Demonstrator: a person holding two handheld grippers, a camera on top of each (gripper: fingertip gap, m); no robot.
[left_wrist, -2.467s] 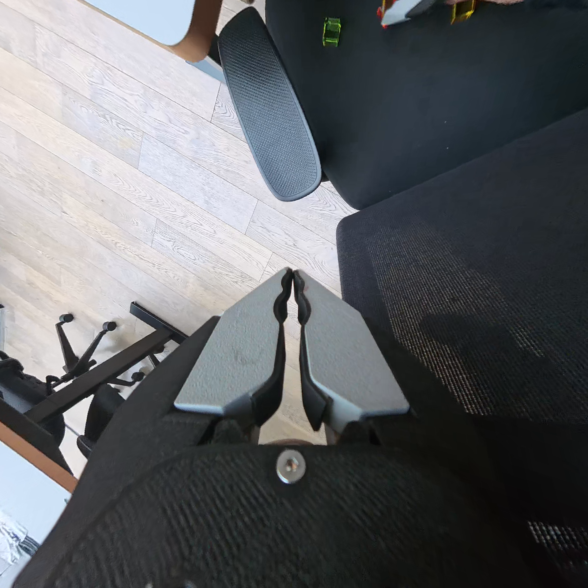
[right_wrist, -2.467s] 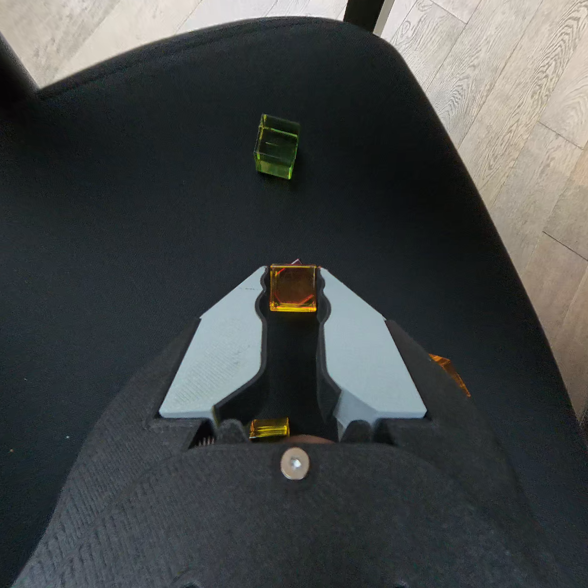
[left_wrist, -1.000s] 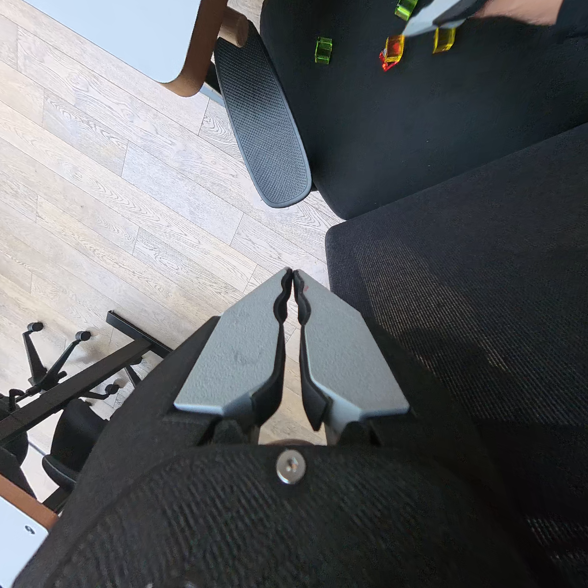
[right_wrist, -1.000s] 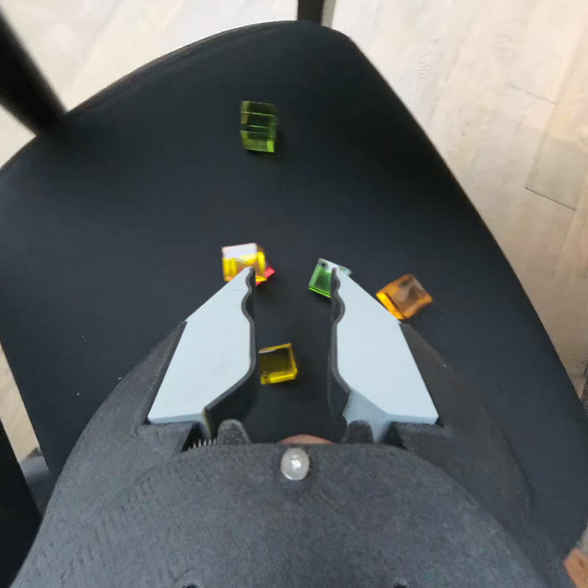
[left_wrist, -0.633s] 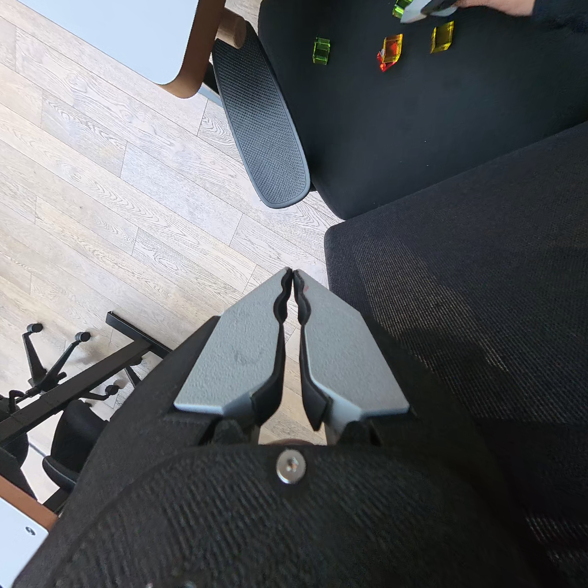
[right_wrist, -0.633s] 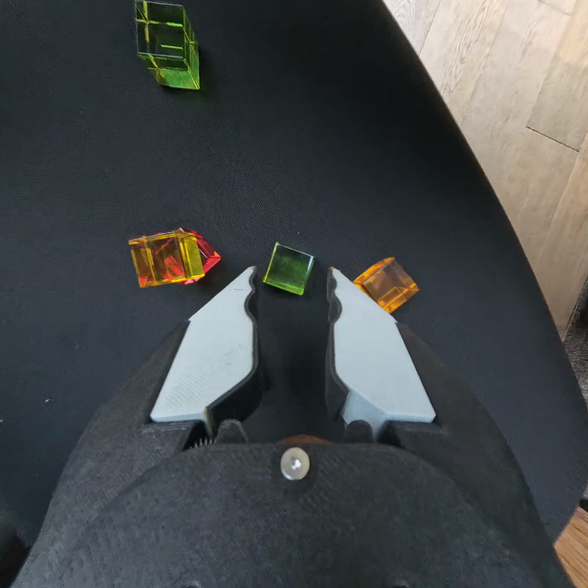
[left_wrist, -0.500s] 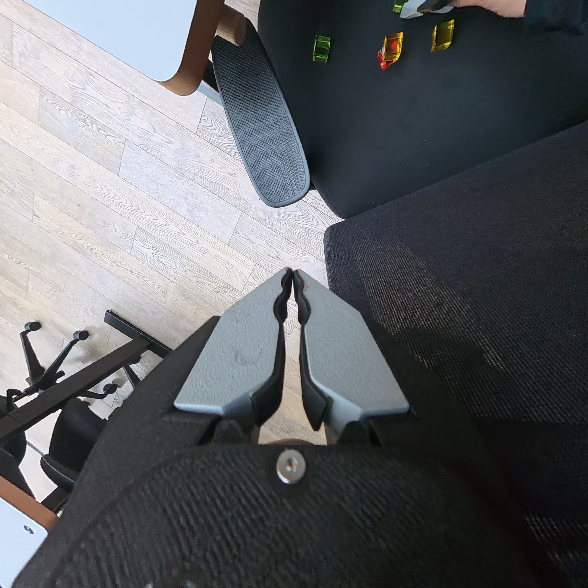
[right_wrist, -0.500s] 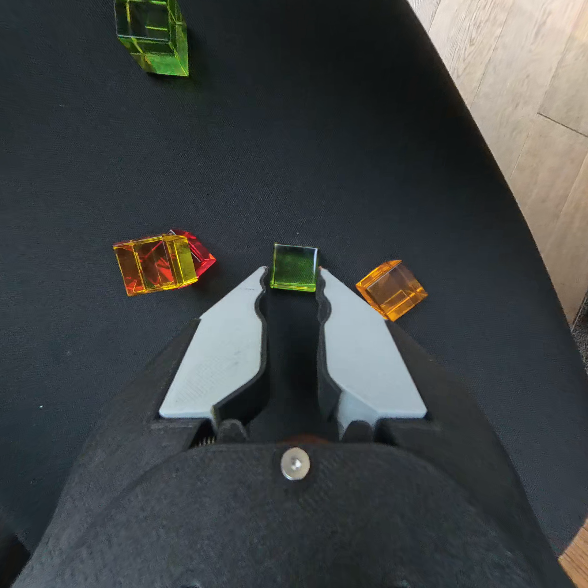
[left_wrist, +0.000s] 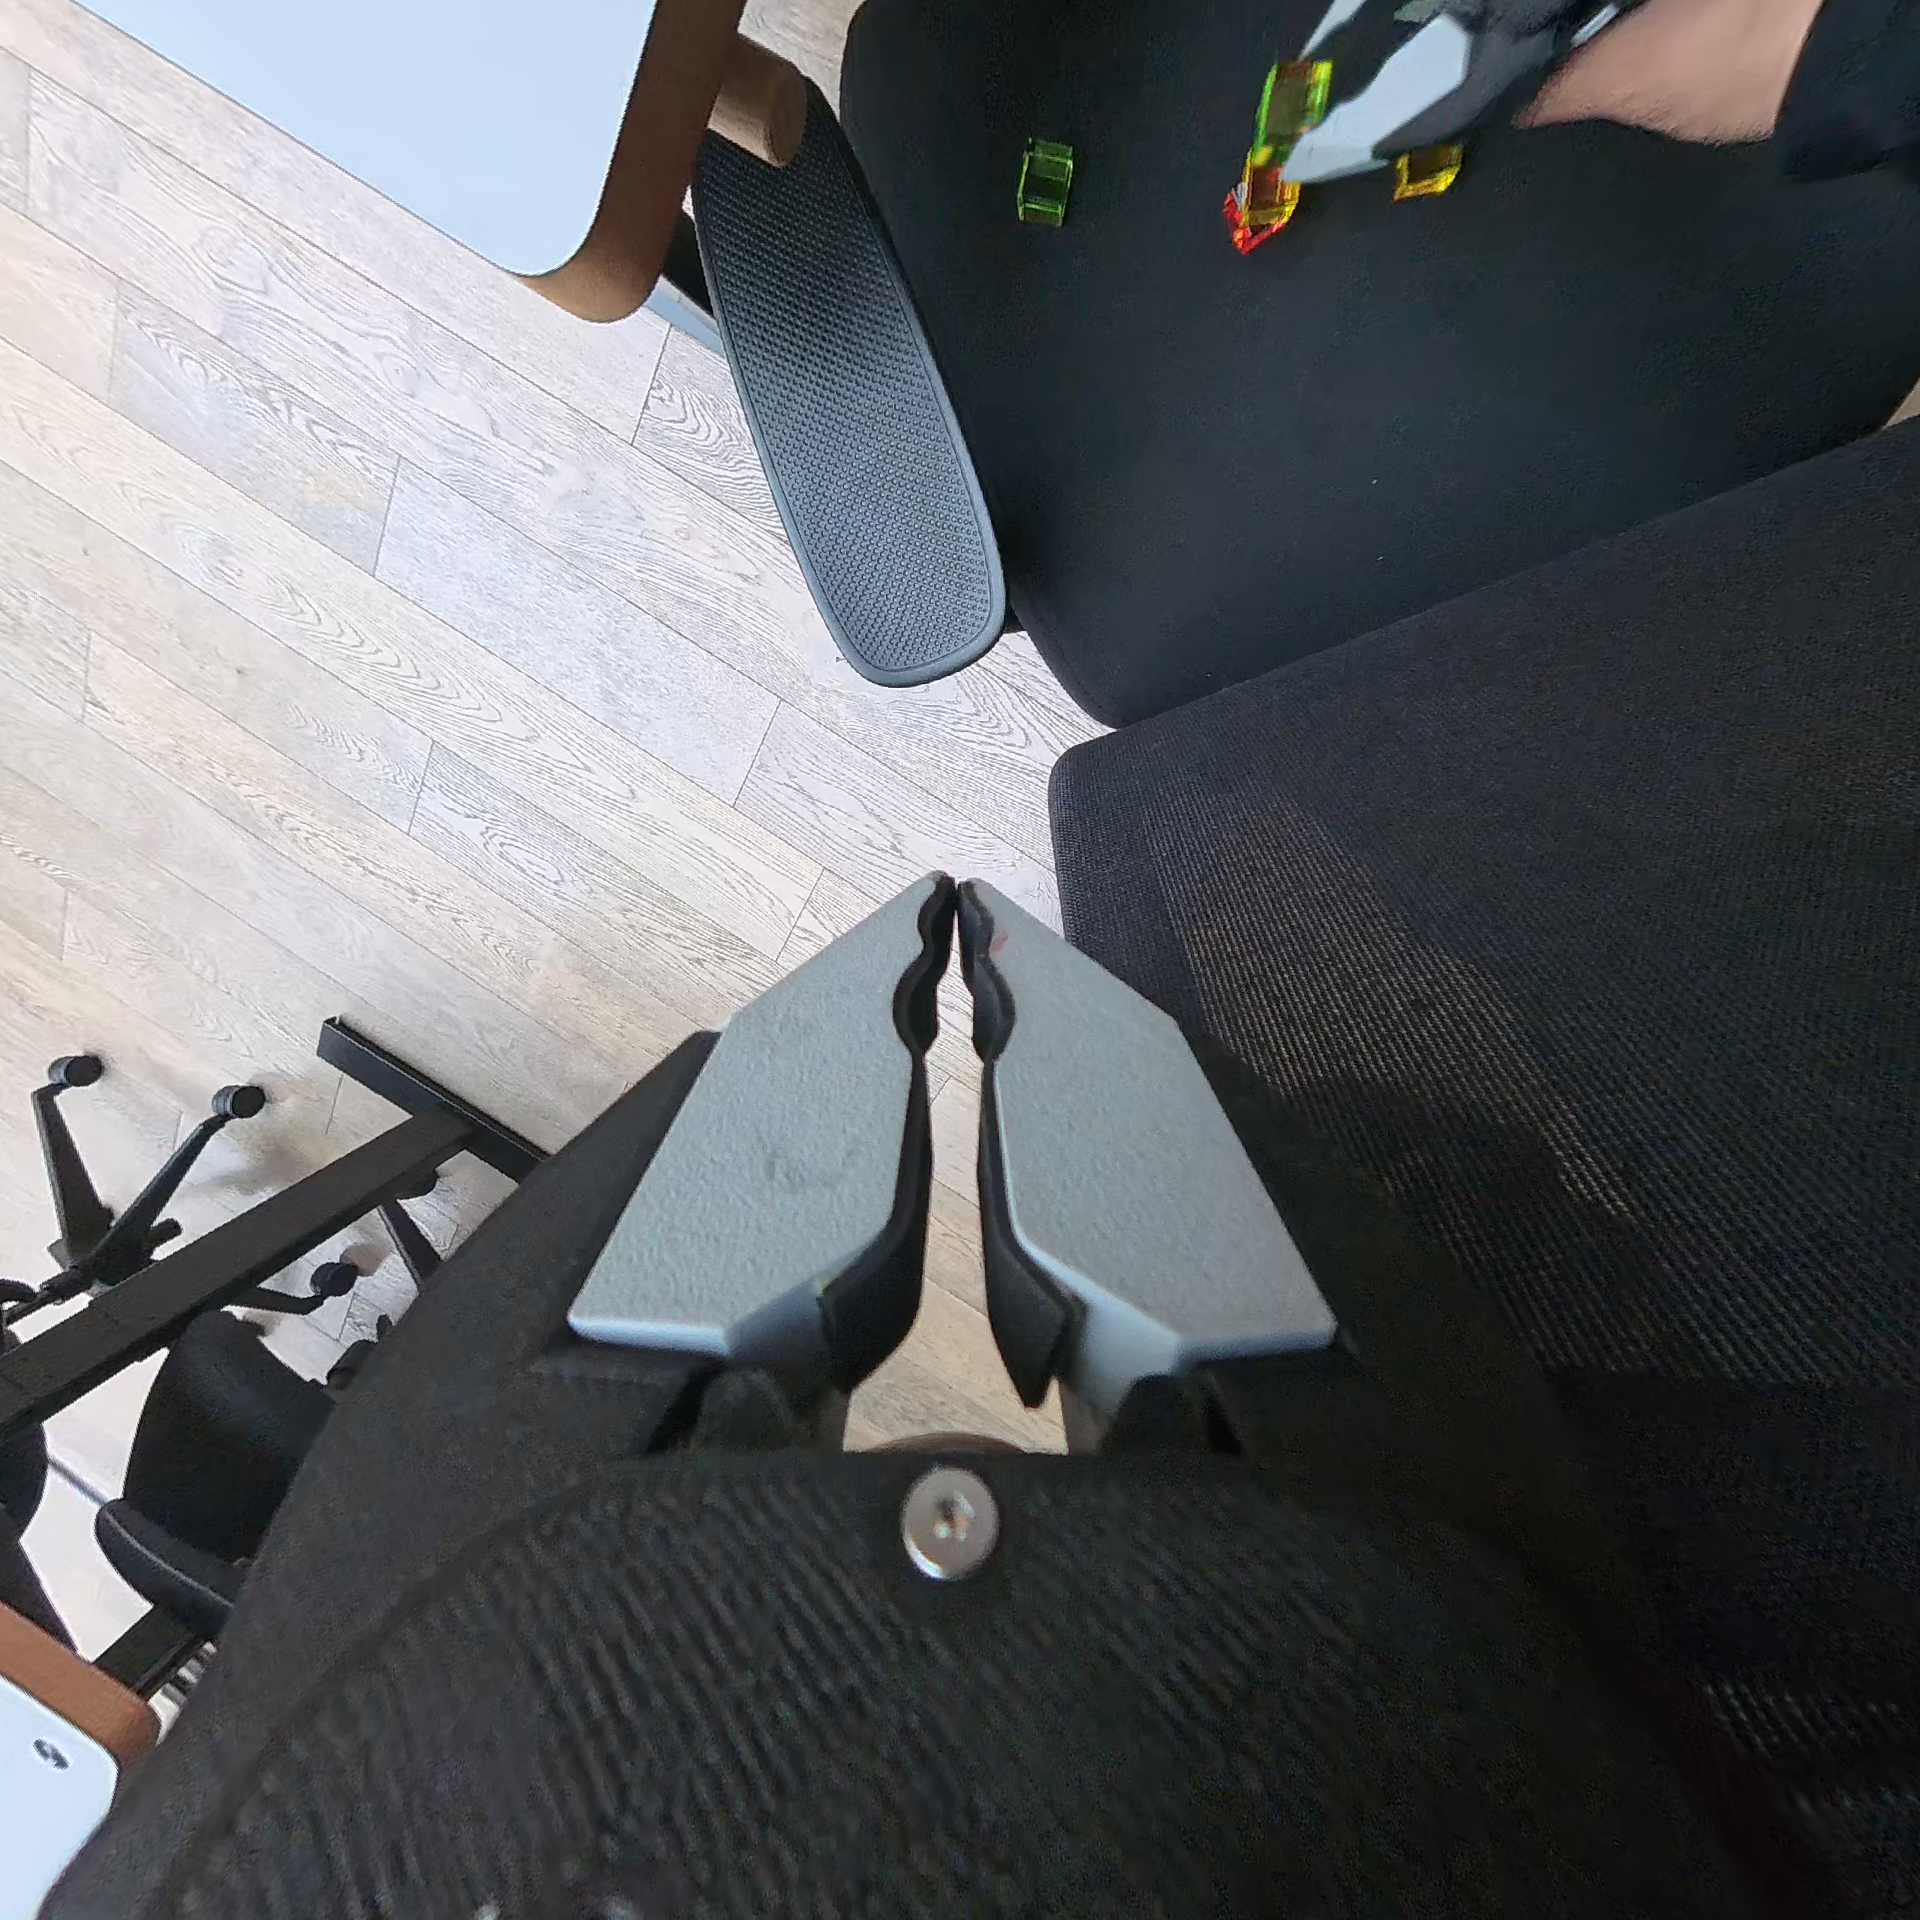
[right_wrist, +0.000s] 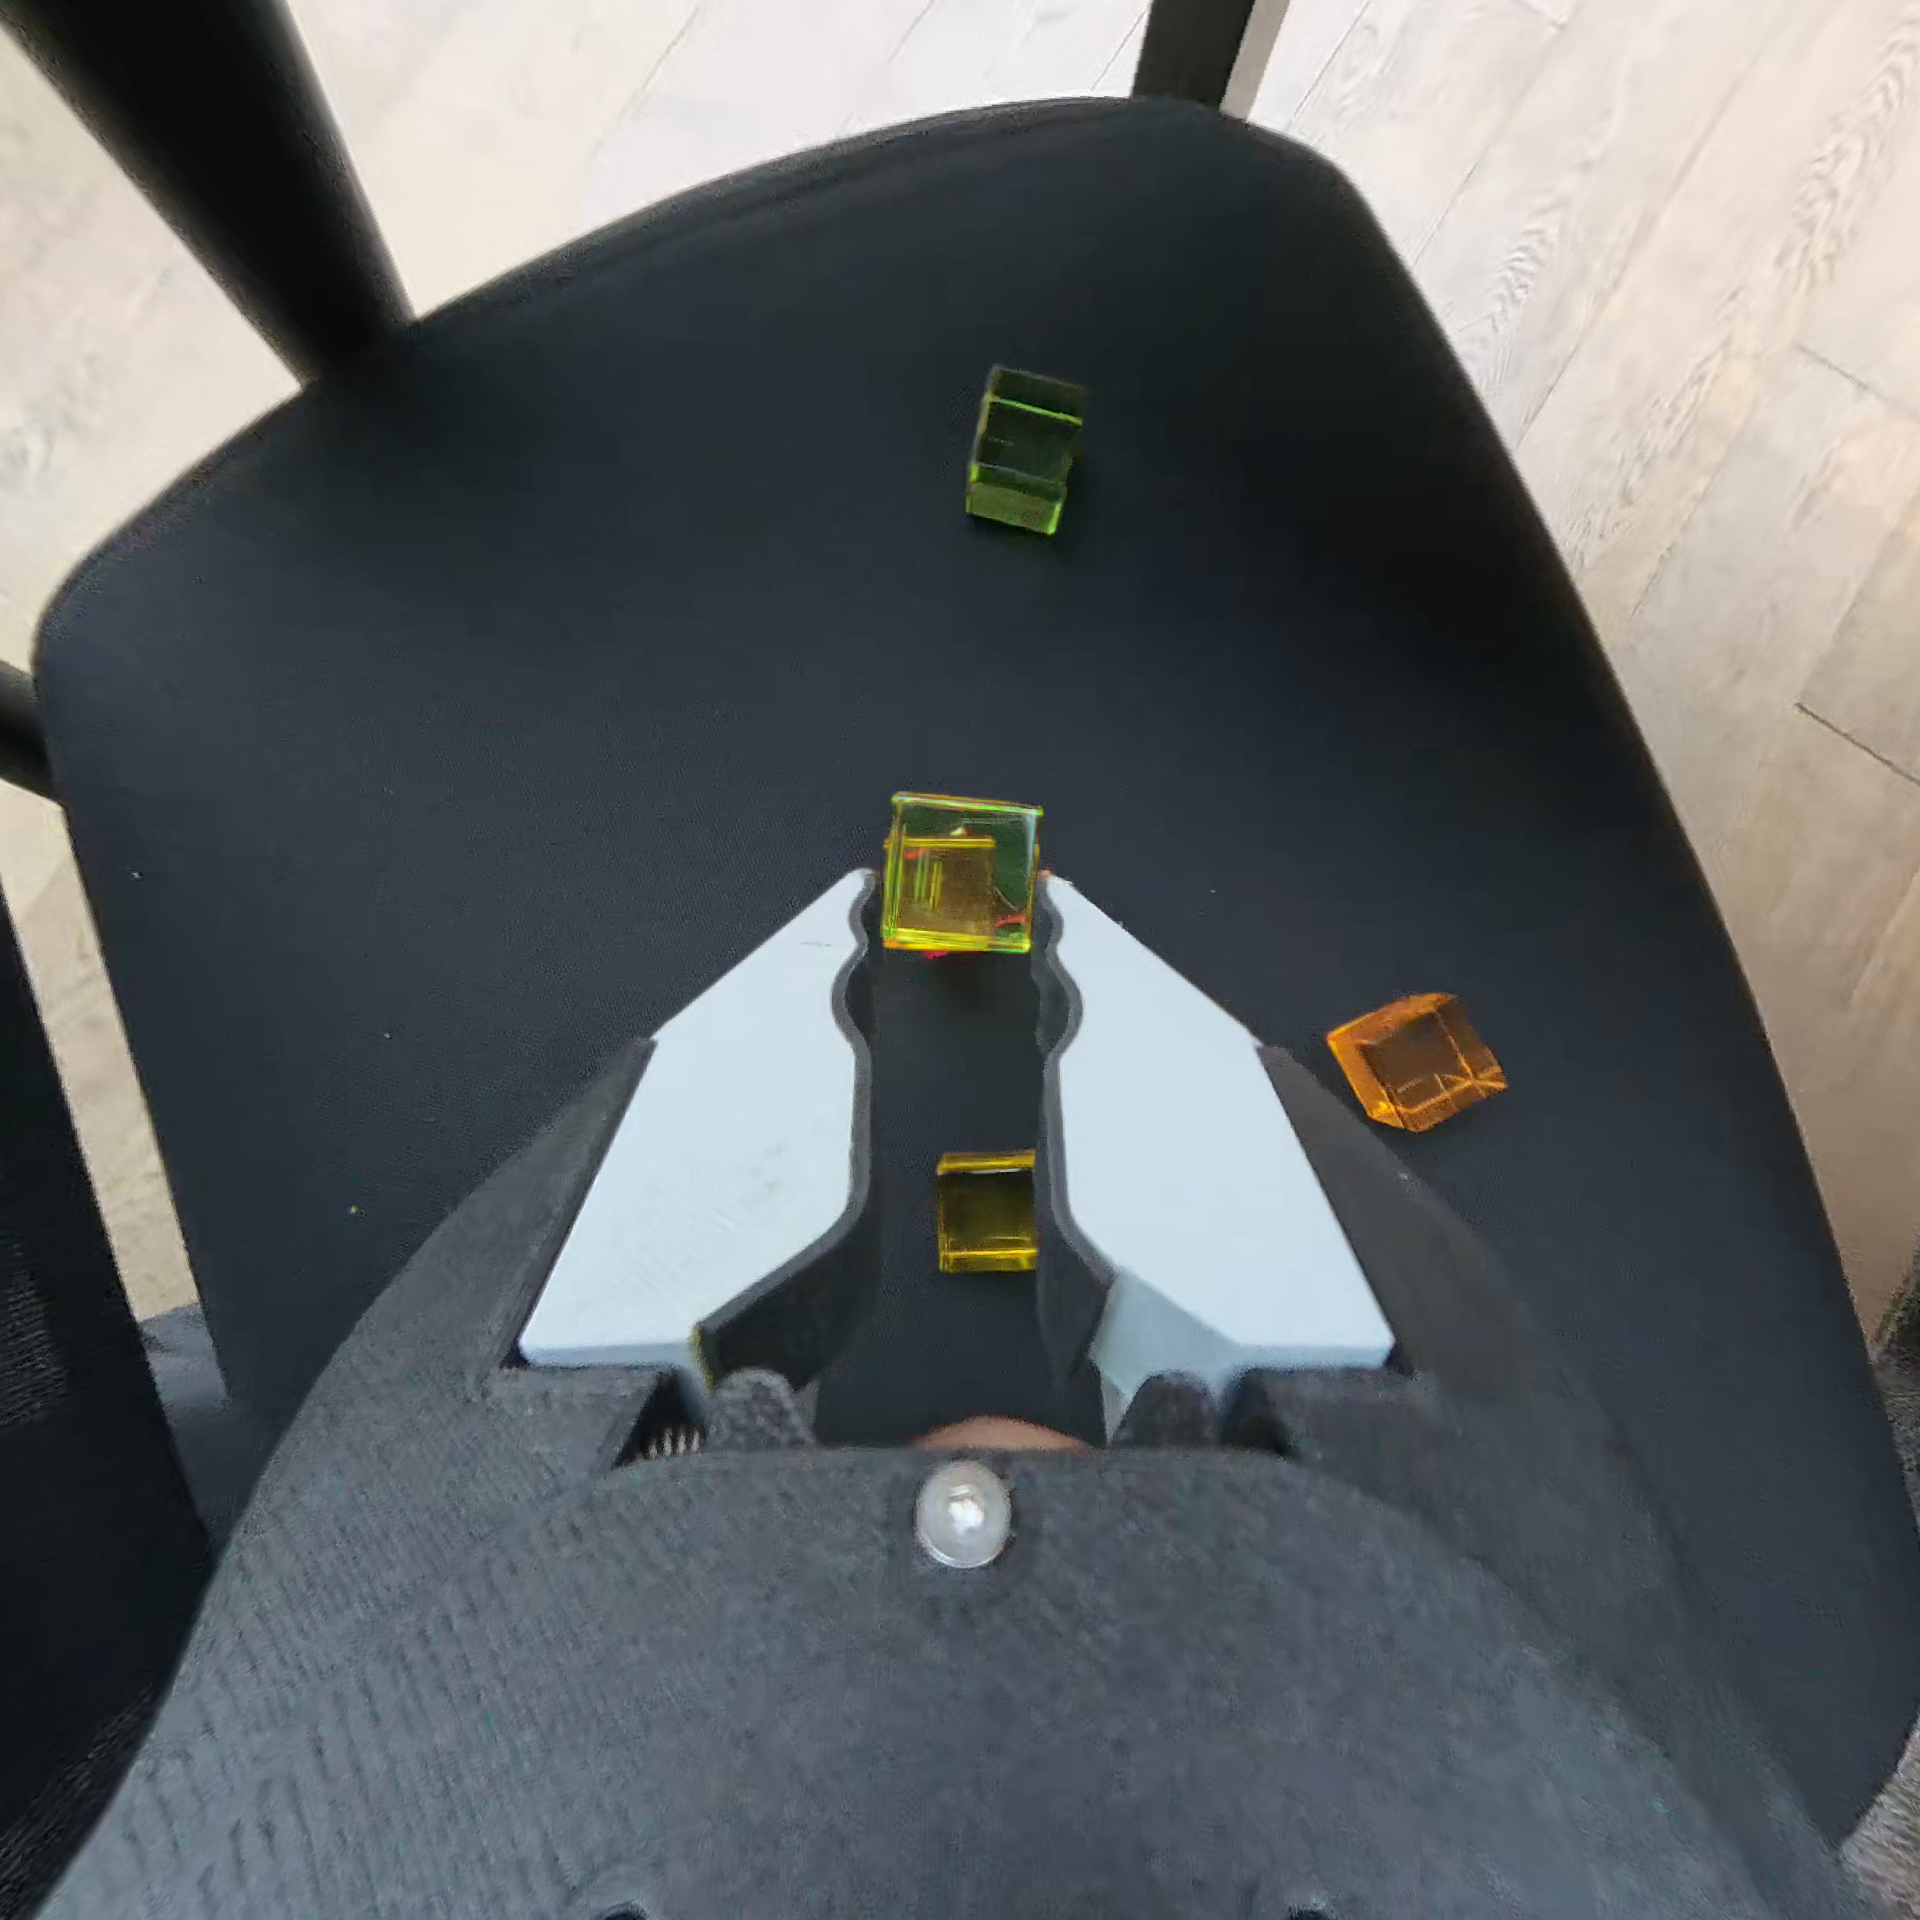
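Right now the right gripper (right_wrist: 958, 888) has its fingers (right_wrist: 748, 1122) clamped on a clear green cube (right_wrist: 960, 886), held at the very tips above the black chair seat (right_wrist: 520, 644). Through the cube a yellow and red block shows beneath it; in the left wrist view that block (left_wrist: 1259, 203) lies on the seat just under the raised cube (left_wrist: 1291, 99). The gripper points toward the seat's far edge, tilted downward. A small yellow cube (right_wrist: 986, 1210) lies on the seat between the finger bases. An orange cube (right_wrist: 1415, 1060) sits to the right, near the seat's right edge, apart from the fingers. A second green cube (right_wrist: 1023, 449) rests well ahead toward the far edge, with bare seat around it. Pale wood floor (right_wrist: 1714, 312) lies beyond the seat's edges.

The left gripper (left_wrist: 956, 899) has its fingers (left_wrist: 790, 1153) pressed together on nothing, hanging over the floor beside the left edge of a nearer mesh chair seat (left_wrist: 1558, 987). A chair armrest (left_wrist: 847, 416) lies ahead of it, well apart.
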